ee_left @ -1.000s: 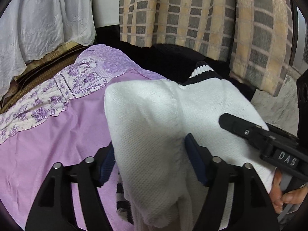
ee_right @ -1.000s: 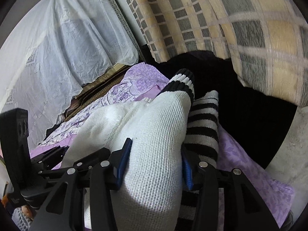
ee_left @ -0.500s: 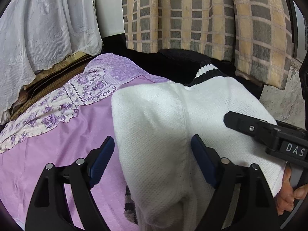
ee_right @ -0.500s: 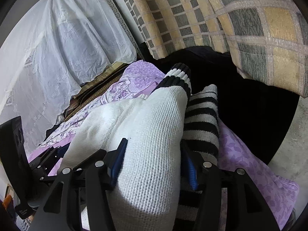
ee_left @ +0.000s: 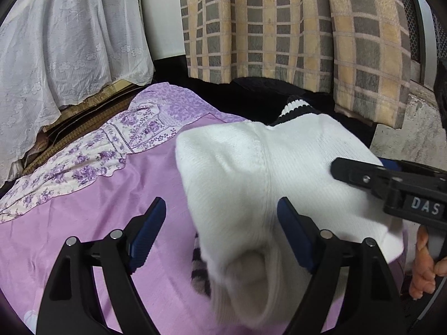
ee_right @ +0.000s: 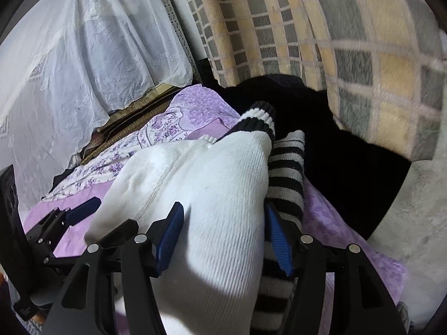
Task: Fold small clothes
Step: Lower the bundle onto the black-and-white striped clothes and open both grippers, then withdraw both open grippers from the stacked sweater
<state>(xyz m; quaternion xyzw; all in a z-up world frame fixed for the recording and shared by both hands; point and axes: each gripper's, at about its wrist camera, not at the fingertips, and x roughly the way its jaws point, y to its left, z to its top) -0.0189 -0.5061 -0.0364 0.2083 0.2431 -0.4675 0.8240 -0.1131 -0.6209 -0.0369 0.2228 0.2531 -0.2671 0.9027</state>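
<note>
Left wrist view is showing the left gripper sitting wide apart over the white knit sweater, which is lying bunched on a purple bedsheet. Its jaws have just been opening; the left blue pad is standing clear of the knit with sheet showing in the gap, while the fabric is lying close to or against the right pad, so nothing is getting pinched there. A black-and-white striped cuff is poking out at the far end of the sweater, and a striped bit is peeking out underneath near the camera. The right gripper is coming in from the right edge of that view, resting over the white knit, with a hand gripping its handle.

Right wrist view is giving the other angle: the right gripper is straddling a folded hump of the sweater, and its jaws have just been opening too. The knit is filling the gap between the blue pads, brushing them or nearly so, not squeezed. A striped sleeve is lying just beside the white part on the right. A checked curtain and white lace fabric are hanging behind.
</note>
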